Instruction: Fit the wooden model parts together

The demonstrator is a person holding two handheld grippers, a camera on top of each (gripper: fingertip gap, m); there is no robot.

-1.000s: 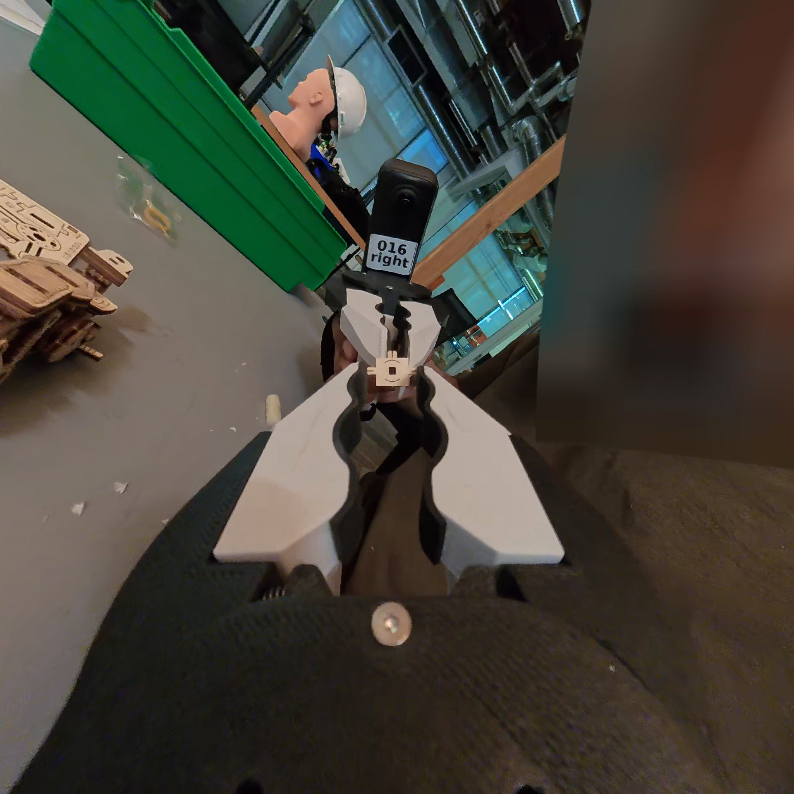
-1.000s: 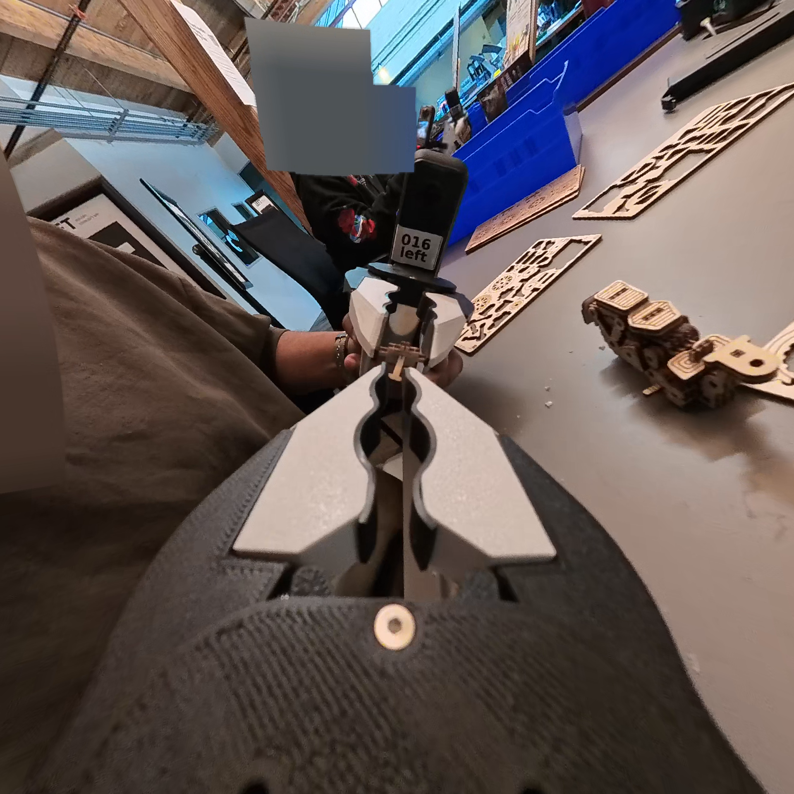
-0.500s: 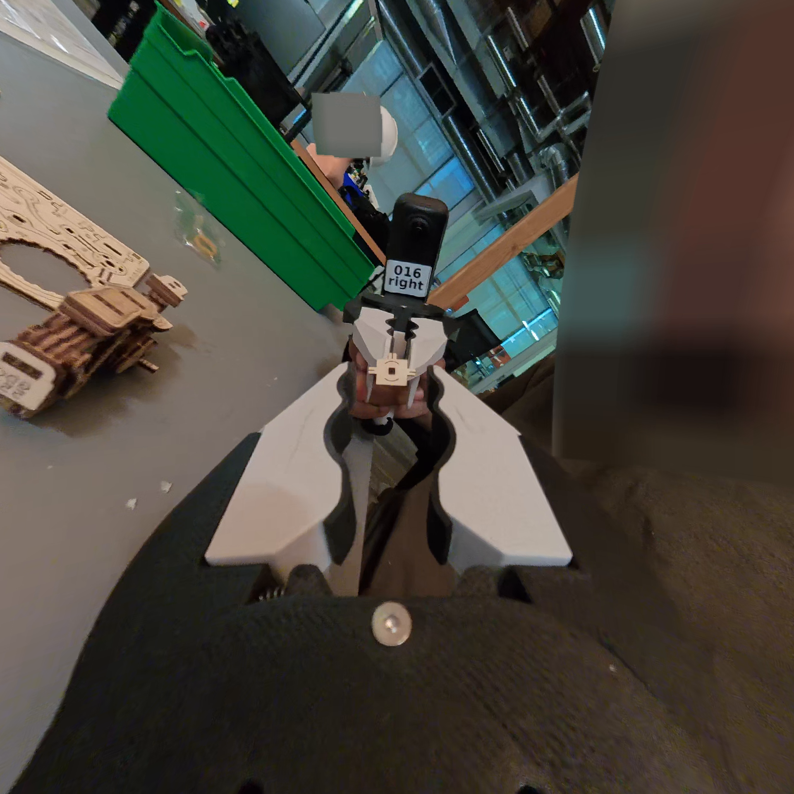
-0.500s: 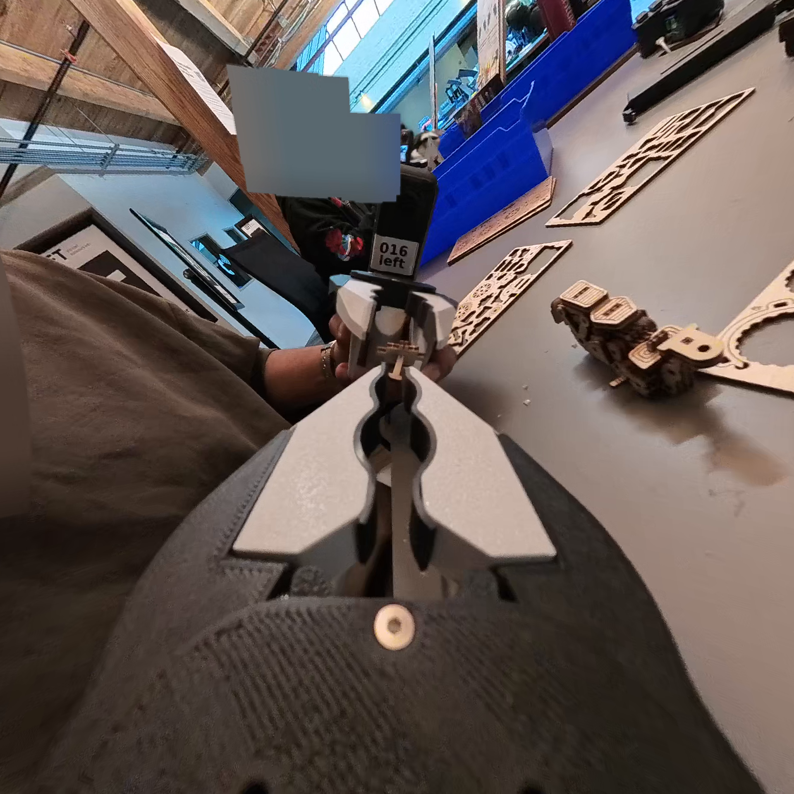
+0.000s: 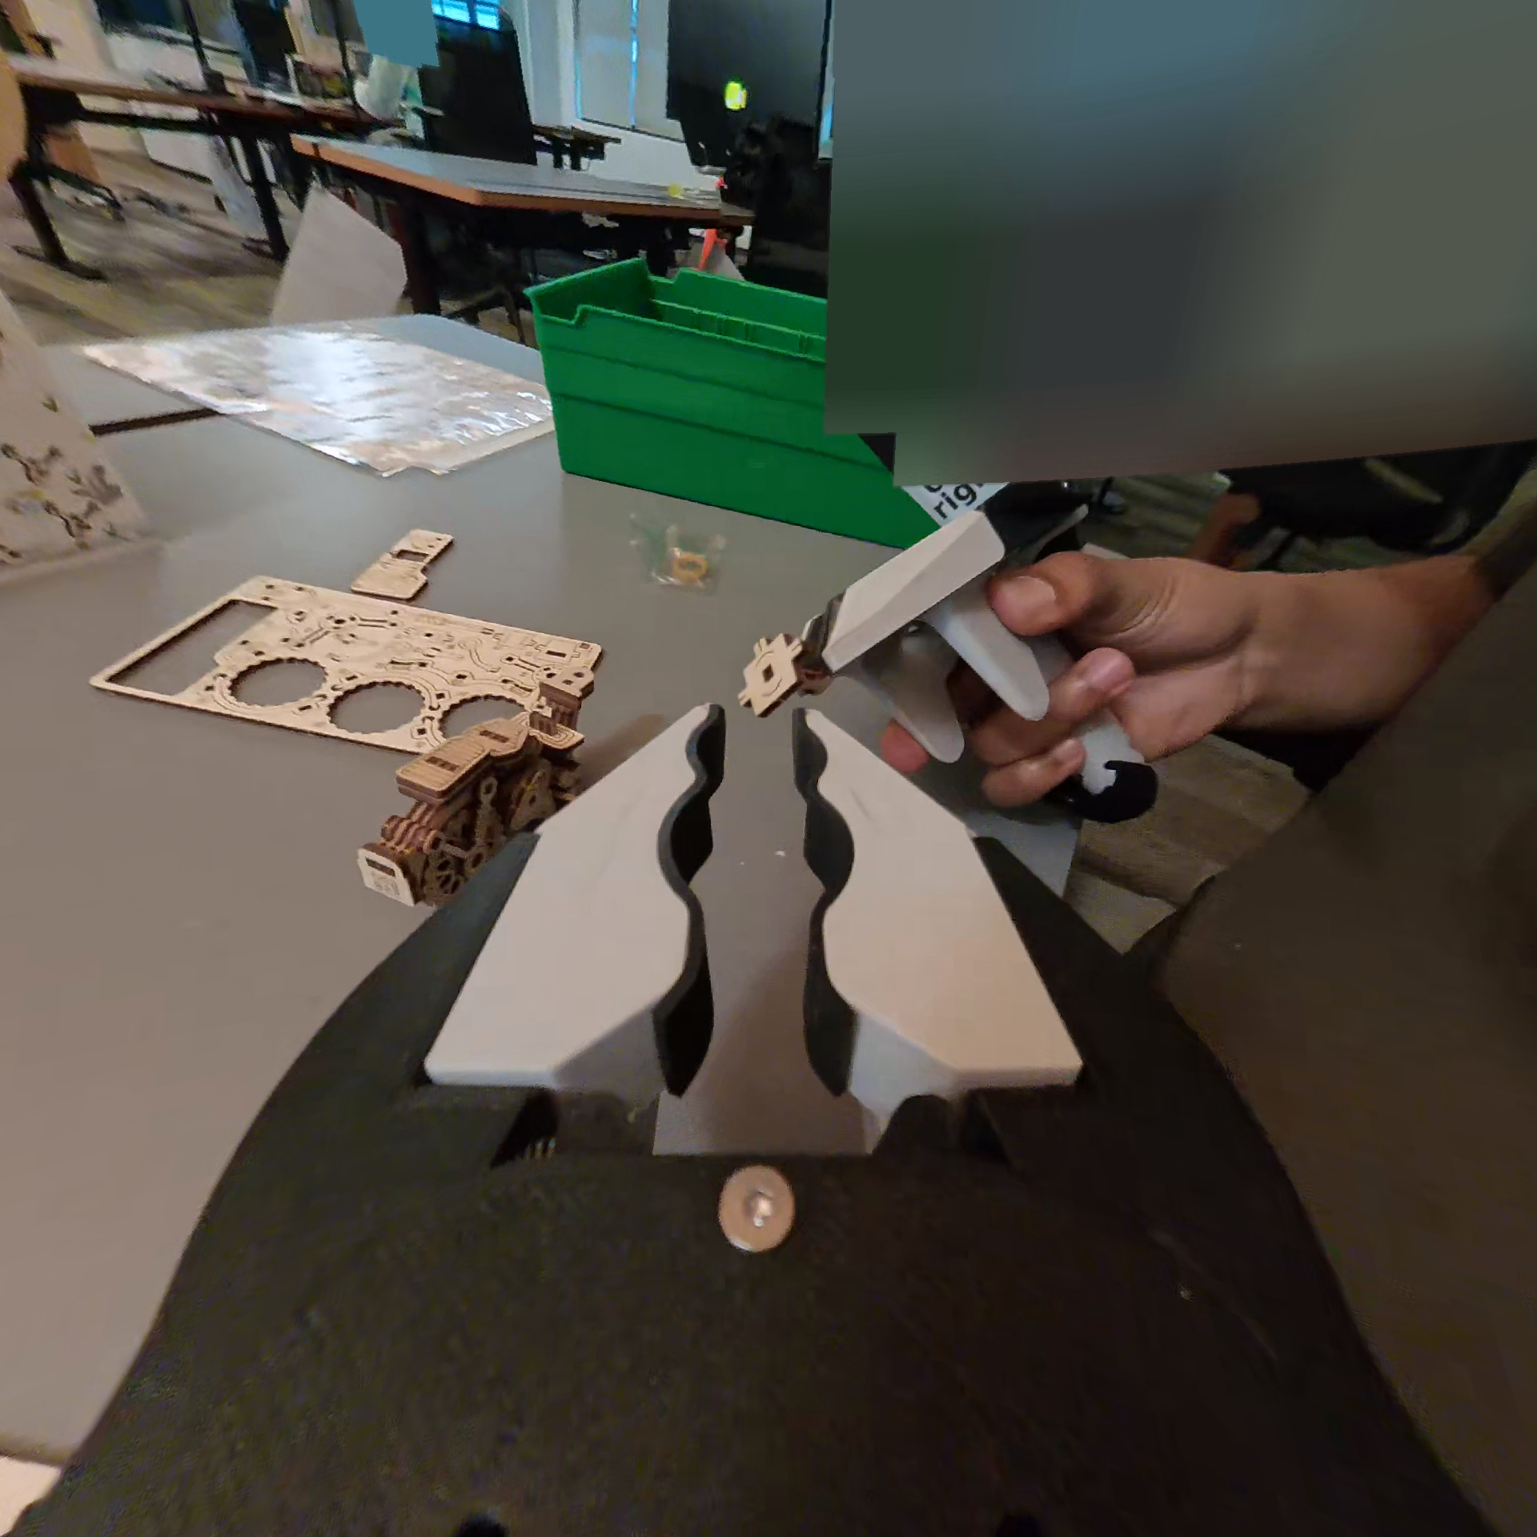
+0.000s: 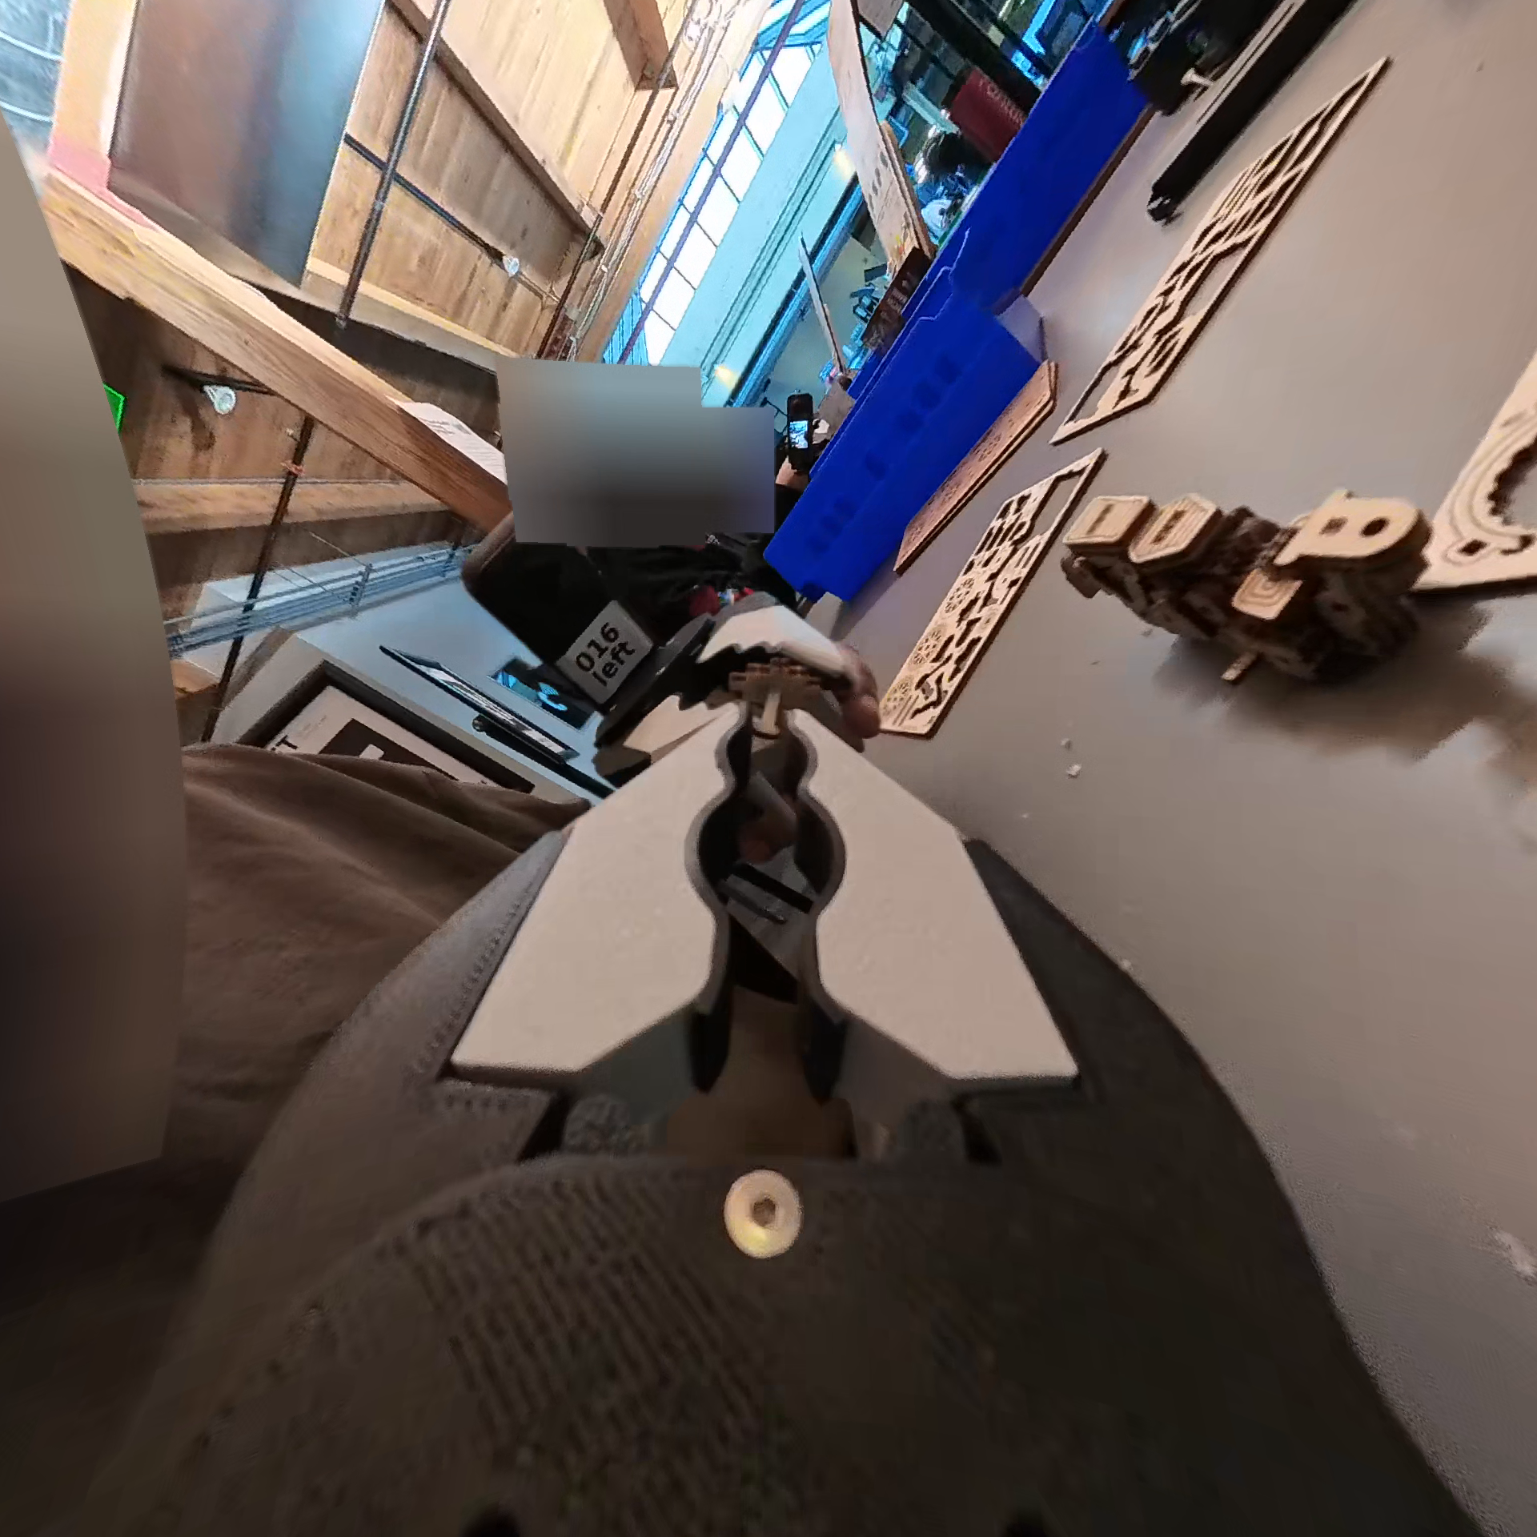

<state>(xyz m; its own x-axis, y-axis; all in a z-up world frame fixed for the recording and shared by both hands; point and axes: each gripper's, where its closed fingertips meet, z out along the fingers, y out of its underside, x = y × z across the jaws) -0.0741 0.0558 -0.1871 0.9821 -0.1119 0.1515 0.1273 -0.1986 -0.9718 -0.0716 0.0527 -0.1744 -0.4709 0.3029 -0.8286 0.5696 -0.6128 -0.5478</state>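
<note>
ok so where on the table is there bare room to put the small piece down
Bare grey table lies left and near of the part-built wooden model, and between the punched sheet and the green bin, apart from a small bag there. It is crowded where sheet and model meet. The right gripper holds the small wooden piece.

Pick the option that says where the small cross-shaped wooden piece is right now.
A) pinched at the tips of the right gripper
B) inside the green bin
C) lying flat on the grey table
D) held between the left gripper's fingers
A: the small cross-shaped wooden piece sits clamped at the tips of the right gripper, while the left gripper is open and empty.
</note>
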